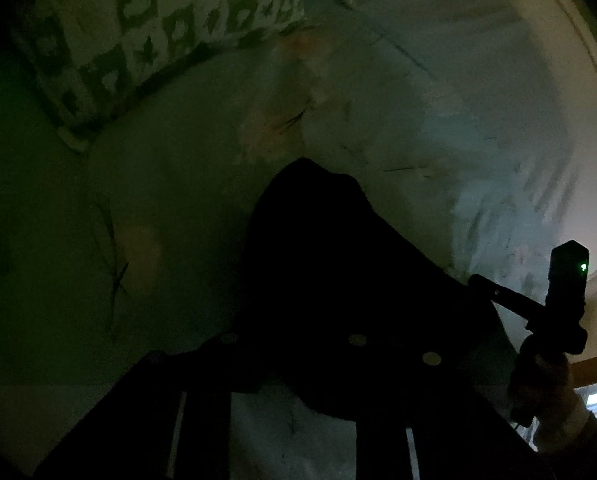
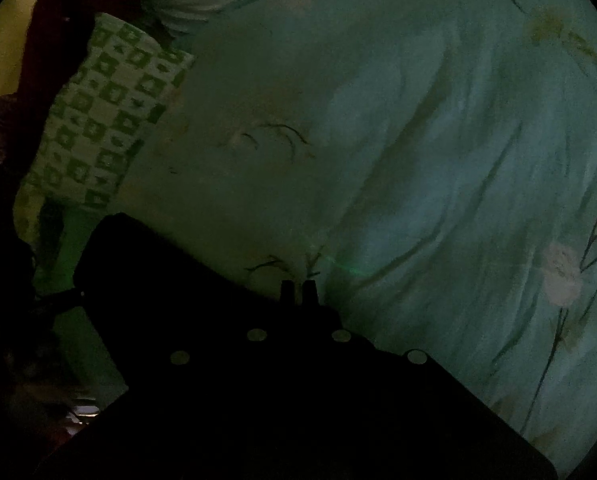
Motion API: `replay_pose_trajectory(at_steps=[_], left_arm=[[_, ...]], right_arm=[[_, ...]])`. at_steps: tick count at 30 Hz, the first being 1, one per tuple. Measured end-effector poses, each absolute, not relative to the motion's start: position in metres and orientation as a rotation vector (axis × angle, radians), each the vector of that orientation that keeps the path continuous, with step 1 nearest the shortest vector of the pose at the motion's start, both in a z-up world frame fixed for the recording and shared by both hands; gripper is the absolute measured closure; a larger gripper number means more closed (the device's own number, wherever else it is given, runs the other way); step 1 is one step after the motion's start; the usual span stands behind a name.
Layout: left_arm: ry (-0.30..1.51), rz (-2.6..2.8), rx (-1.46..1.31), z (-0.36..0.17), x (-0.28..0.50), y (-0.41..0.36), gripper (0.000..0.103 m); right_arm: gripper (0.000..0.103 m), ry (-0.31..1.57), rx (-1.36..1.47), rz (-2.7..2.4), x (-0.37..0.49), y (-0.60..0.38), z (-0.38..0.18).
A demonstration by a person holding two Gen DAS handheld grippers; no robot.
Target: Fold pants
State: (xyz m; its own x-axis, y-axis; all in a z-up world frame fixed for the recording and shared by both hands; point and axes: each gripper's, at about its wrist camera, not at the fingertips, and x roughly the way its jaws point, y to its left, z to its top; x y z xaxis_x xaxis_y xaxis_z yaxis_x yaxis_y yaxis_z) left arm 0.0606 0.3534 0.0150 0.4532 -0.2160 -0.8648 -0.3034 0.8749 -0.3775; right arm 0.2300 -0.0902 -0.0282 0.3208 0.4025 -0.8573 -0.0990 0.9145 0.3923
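The scene is very dark. The black pants (image 1: 330,272) hang as a dark mass in front of my left gripper, over the pale floral bedsheet (image 1: 378,120); the left fingers are hidden in the dark cloth. In the right wrist view the pants (image 2: 170,276) stretch as a dark slab from lower centre to the left. My right gripper (image 2: 298,292) shows two fingertips (image 2: 309,290) close together, pinching the pants' edge. The right gripper (image 1: 482,282) with its green light also appears at the right of the left wrist view, reaching into the pants.
A green-and-white checkered pillow (image 1: 146,32) lies at the head of the bed, also in the right wrist view (image 2: 102,120). The wrinkled sheet (image 2: 418,160) fills the right. A curved bed edge (image 1: 594,60) runs along the far right.
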Motion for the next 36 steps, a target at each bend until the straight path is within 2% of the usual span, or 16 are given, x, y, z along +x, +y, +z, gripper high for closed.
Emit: replay_pose_trajectory(at_steps=[9, 20, 23, 25, 27, 28, 29, 31, 36], left_arm=[[1.034, 0.023, -0.522, 0.065, 0.031, 0.346, 0.086], [1.082, 0.108, -0.313, 0.004, 0.081, 0.338, 0.085], [1.091, 0.127, -0.226, -0.011, 0.086, 0.333, 0.08], [1.088, 0.136, -0.16, -0.016, 0.087, 0.329, 0.071], [1.093, 0.138, -0.121, -0.015, 0.086, 0.329, 0.065], [1.094, 0.139, -0.117, -0.013, 0.086, 0.331, 0.06], [1.095, 0.146, -0.122, -0.008, 0.084, 0.335, 0.058], [1.091, 0.155, -0.145, 0.0, 0.079, 0.342, 0.054], [1.042, 0.19, -0.157, 0.031, 0.066, 0.348, 0.054]], right_arm=[[0.099, 1.141, 0.266, 0.398, 0.214, -0.078, 0.012], [0.099, 1.146, 0.266, 0.262, 0.23, -0.084, -0.027], [0.098, 1.146, 0.273, 0.224, 0.229, -0.084, -0.03], [0.096, 1.143, 0.229, 0.188, 0.226, -0.08, -0.028], [0.092, 1.157, 0.213, 0.188, 0.223, -0.079, -0.024], [0.082, 1.157, 0.216, 0.188, 0.219, -0.081, -0.021], [0.065, 1.152, 0.216, 0.182, 0.215, -0.085, -0.017], [0.049, 1.103, 0.225, 0.173, 0.199, -0.094, -0.005], [0.048, 1.04, 0.319, 0.108, 0.148, -0.138, 0.013]])
